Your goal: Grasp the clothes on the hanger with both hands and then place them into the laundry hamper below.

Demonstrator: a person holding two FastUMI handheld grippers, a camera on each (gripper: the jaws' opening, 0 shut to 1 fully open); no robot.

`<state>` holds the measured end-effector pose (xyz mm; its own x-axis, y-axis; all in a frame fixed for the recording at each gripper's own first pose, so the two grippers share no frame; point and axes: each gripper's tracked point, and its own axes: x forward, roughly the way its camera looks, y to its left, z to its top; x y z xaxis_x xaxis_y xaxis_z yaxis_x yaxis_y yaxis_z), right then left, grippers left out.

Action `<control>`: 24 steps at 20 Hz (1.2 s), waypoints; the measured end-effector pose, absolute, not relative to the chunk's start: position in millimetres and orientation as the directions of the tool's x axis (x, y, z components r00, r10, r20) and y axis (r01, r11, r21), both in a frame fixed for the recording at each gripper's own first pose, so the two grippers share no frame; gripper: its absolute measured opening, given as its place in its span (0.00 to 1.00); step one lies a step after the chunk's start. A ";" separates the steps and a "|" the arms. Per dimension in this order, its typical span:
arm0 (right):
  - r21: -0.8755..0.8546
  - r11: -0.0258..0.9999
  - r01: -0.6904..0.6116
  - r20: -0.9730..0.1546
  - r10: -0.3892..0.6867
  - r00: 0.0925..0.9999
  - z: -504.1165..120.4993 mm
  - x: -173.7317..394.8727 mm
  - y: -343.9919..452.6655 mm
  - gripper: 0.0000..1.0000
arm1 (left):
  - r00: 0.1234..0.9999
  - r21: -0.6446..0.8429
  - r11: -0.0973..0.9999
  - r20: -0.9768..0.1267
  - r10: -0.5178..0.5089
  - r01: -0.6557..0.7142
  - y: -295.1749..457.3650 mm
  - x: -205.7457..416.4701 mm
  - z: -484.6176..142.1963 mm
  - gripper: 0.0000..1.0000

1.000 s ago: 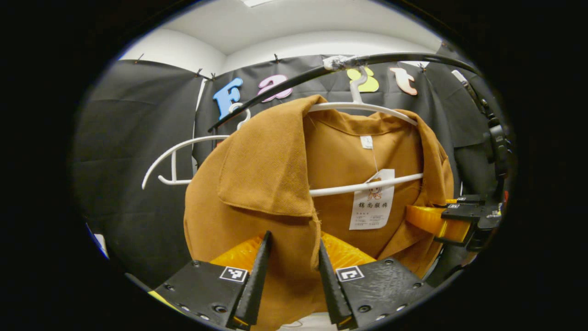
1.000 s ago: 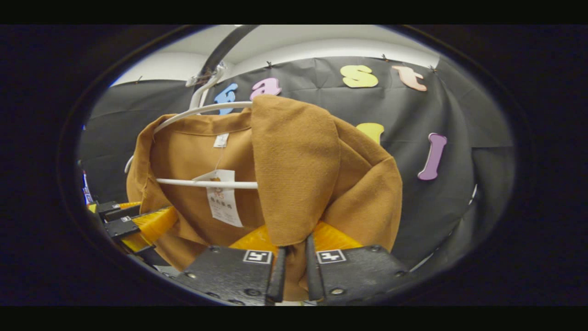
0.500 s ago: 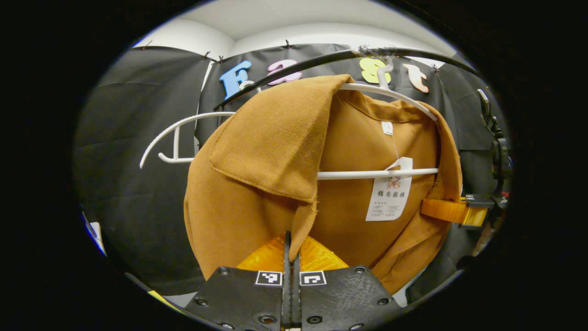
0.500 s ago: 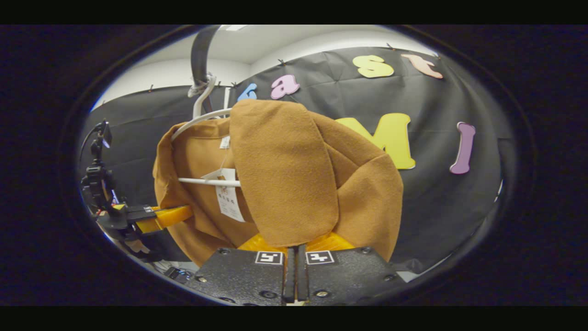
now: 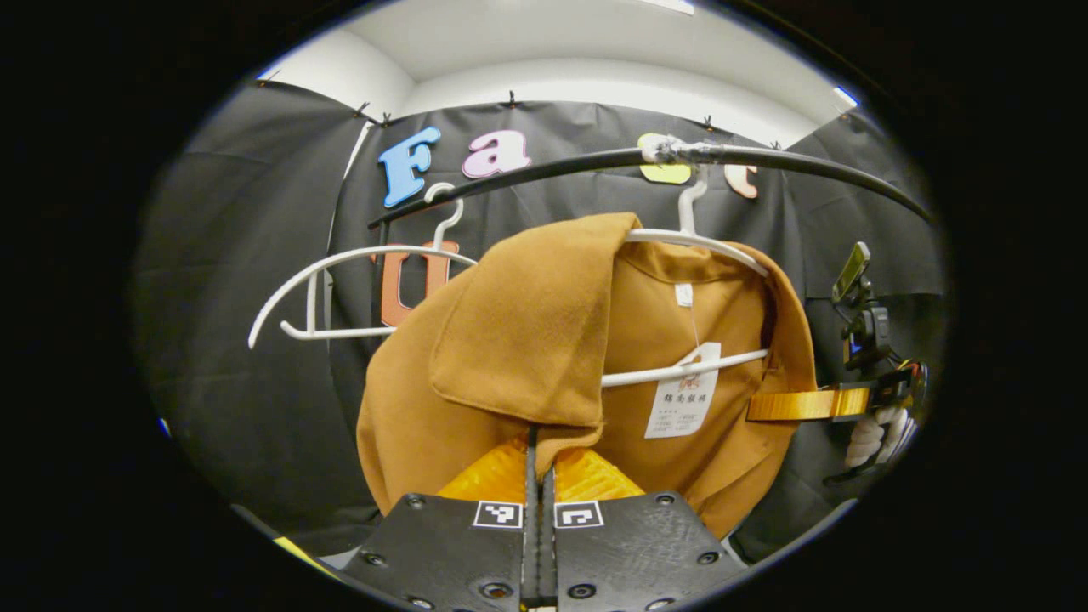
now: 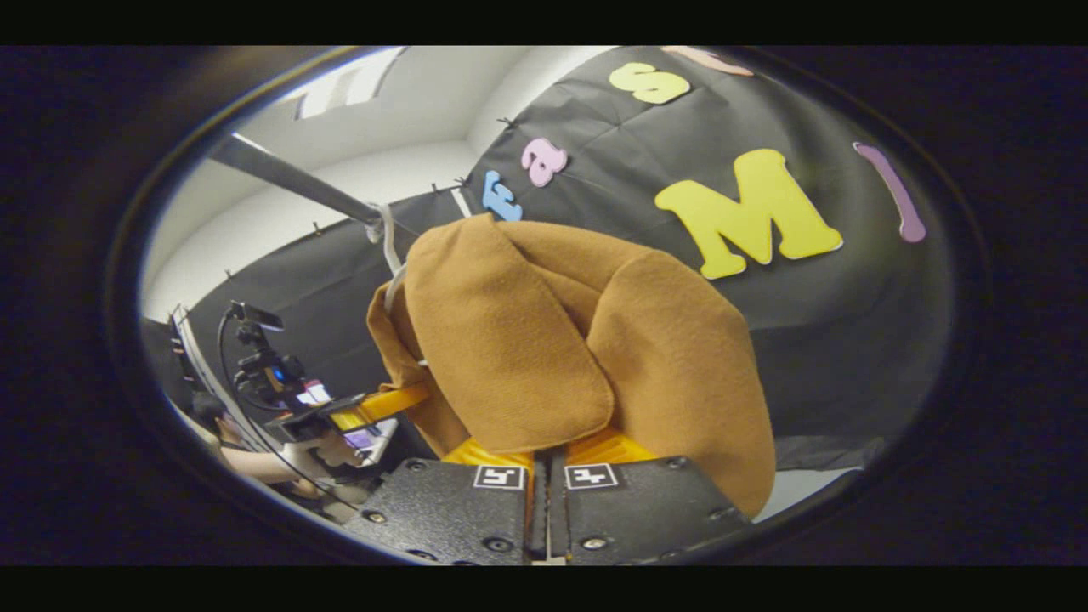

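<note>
Both tongs [image 5: 539,442] clamp jacket [image 5: 510,340]

Plain brown garment [image 5: 510,340], white hanger [image 5: 680,374], black rail [image 5: 807,166].

Even light falls from above; a ceiling lamp [image 6: 353,81] glares at the upper left of the right gripper view. The brown garment [image 5: 527,340] is sharp and evenly lit, softly shadowed under its folds. The rail [image 5: 765,161] bows with fisheye distortion, and the edges go dim and soft.
</note>
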<state>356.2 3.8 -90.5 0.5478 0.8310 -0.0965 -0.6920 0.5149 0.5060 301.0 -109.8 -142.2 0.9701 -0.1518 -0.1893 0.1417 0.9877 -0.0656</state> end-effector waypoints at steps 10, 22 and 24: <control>0.416 0.595 -0.688 -0.147 0.791 0.595 -98.5 357.7 -6.8 0.04 | 0.969 -0.075 0.985 -0.181 -0.169 0.158 -107.5 302.6 -138.6 0.05; 0.356 0.678 -0.643 -0.175 0.724 0.667 -98.7 347.9 -12.2 0.05 | 0.962 -0.062 0.978 -0.174 -0.209 0.201 -113.6 298.6 -141.2 0.05; 0.345 0.685 -0.641 -0.177 0.719 0.672 -99.4 346.1 -10.7 0.09 | 0.962 -0.065 0.977 -0.171 -0.213 0.205 -114.6 298.0 -140.4 0.05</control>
<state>346.1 -10.7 -99.4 0.6722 0.7188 -0.1774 -0.6414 0.6850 0.3454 298.0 -114.6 -140.4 0.9621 -0.2128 -0.1706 0.2045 0.9767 -0.0647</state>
